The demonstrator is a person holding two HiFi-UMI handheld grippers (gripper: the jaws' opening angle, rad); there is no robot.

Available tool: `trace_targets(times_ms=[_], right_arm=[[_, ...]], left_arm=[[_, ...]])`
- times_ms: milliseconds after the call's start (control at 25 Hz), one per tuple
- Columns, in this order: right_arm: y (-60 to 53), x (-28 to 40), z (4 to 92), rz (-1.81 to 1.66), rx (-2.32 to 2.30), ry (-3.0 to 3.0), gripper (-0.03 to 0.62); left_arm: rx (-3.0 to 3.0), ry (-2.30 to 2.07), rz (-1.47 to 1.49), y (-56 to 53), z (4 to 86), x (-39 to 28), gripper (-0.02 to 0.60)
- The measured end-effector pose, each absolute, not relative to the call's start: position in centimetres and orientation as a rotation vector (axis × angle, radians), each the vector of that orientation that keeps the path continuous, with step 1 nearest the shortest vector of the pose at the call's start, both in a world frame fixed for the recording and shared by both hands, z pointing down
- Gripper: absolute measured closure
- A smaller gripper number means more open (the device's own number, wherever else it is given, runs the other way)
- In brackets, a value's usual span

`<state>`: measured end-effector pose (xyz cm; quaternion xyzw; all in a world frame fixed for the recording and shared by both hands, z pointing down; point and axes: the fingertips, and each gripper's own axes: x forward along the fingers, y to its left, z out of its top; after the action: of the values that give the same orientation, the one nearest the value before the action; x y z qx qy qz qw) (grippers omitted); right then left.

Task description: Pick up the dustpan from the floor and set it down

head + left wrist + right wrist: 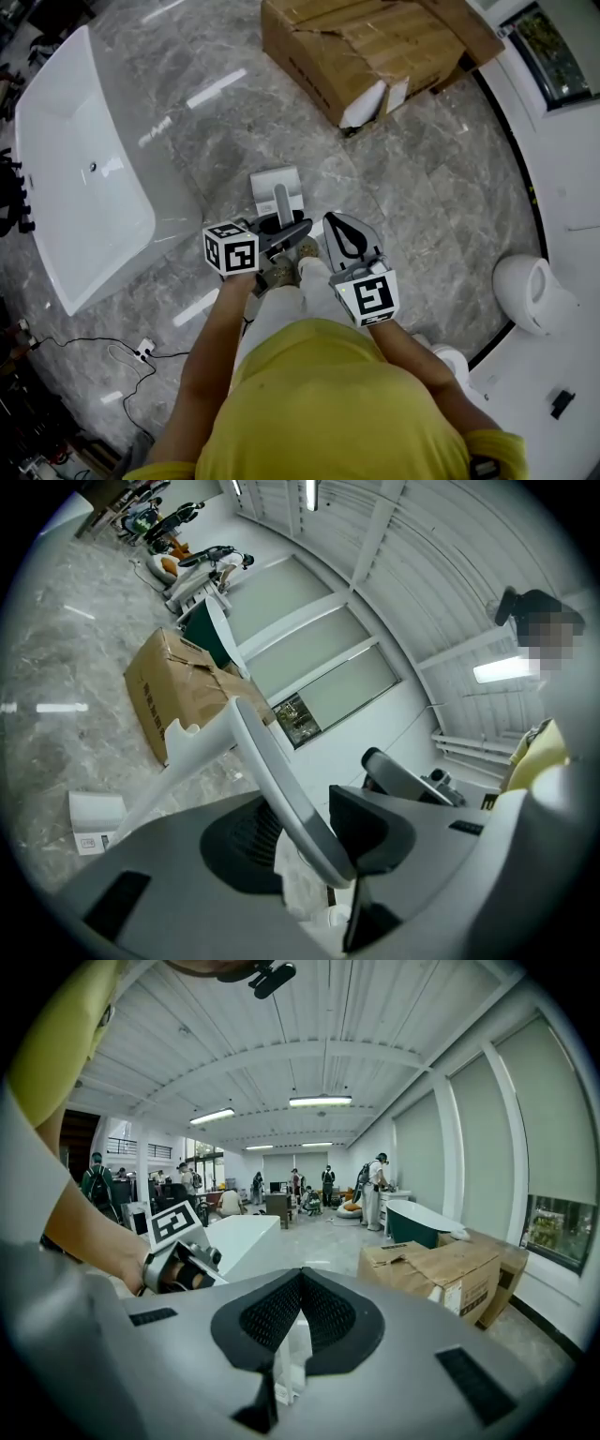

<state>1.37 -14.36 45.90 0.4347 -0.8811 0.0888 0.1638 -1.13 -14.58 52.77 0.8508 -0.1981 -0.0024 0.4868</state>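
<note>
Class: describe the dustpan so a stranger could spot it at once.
Start at the big white bathtub on the grey floor. Just right of it, nearer than the cardboard box, is the dustpan. It alone is a small pale scoop whose long handle the left hand-held gripper clamps.

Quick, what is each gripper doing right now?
Left gripper: fingers closed on the white dustpan, gripping its handle.
Right gripper: fingers closed together, holding nothing.

White dustpan (276,184), grey marbled floor (422,197)
</note>
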Motion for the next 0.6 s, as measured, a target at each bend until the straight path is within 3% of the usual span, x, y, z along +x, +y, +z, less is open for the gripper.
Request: trace_targets(times_ms=[600], right_arm=[[-13.7,2.1,46.3,0.263,1.253,-2.497,0.583]], left_arm=[[2.004,-0.517,0.0,-14.6,57.7,-0.8,0.433]])
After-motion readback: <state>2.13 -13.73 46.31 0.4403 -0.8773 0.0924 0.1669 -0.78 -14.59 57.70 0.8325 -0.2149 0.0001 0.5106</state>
